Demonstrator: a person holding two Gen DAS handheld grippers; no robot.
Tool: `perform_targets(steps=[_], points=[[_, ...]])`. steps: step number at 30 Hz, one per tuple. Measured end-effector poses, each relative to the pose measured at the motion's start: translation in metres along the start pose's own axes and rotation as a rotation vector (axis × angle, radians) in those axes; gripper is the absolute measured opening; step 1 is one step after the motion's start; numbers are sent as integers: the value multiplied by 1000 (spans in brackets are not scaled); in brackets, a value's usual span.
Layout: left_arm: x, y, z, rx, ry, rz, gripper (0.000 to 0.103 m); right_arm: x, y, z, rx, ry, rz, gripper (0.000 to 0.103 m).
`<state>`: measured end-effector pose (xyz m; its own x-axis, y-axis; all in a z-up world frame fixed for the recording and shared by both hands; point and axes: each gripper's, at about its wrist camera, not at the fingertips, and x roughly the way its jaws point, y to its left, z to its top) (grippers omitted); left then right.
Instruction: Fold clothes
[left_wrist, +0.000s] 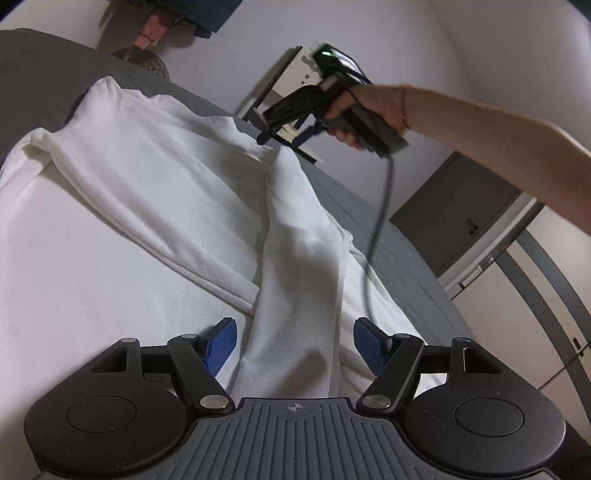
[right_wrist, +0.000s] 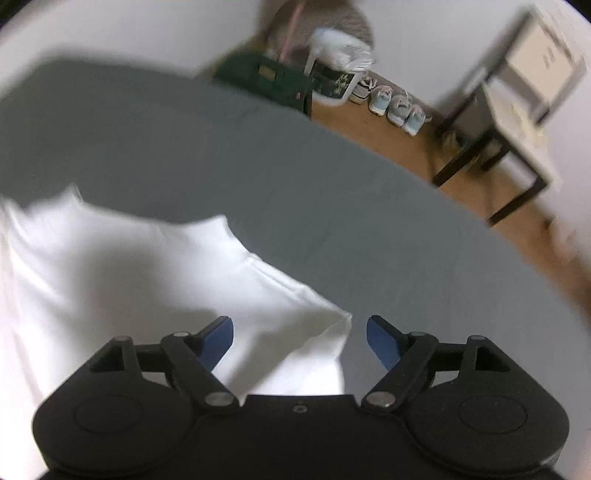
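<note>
White long-sleeve top (left_wrist: 122, 206) lies on the grey bed (left_wrist: 33, 74). My left gripper (left_wrist: 294, 345) has its jaws apart astride a sleeve; right gripper (right_wrist: 299, 343) jaws apart, empty. Soft, light, floppy; I'd pinch at hem edges.

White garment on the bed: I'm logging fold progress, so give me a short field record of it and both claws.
garment: white garment, spread on the grey bed cover
fold state: one long part doubled over the body, rumpled
left claw: left claw open, low over the garment, folded part between its fingers, not pinched
right claw: right claw open, raised over the far edge, holding nothing
nearby: shoes on the wooden floor
</note>
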<state>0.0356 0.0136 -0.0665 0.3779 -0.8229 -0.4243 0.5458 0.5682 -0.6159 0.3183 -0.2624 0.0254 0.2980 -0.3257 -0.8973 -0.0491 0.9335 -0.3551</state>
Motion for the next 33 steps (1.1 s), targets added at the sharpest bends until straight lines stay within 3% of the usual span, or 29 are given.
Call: perform_targets(steps=[6, 10, 13, 14, 15, 17, 26, 33], points=[[-2, 1, -2, -2, -5, -13, 71, 32, 35, 5, -246, 144, -241, 74], [-1, 0, -3, -1, -6, -15, 71, 45, 40, 2, -279, 176, -274, 68], [0, 0, -2, 1, -3, -13, 71, 45, 35, 7, -261, 163, -254, 49], [0, 0, -2, 3, -2, -12, 71, 45, 34, 9, -253, 156, -256, 29], [0, 0, -3, 6, 0, -10, 71, 45, 32, 9, -246, 154, -251, 20], [0, 0, -4, 11, 0, -8, 71, 45, 30, 10, -237, 152, -235, 15], [1, 3, -2, 17, 2, -9, 71, 43, 9, 11, -109, 130, -173, 18], [2, 4, -3, 17, 1, -8, 71, 22, 6, 16, -167, 107, -166, 41]])
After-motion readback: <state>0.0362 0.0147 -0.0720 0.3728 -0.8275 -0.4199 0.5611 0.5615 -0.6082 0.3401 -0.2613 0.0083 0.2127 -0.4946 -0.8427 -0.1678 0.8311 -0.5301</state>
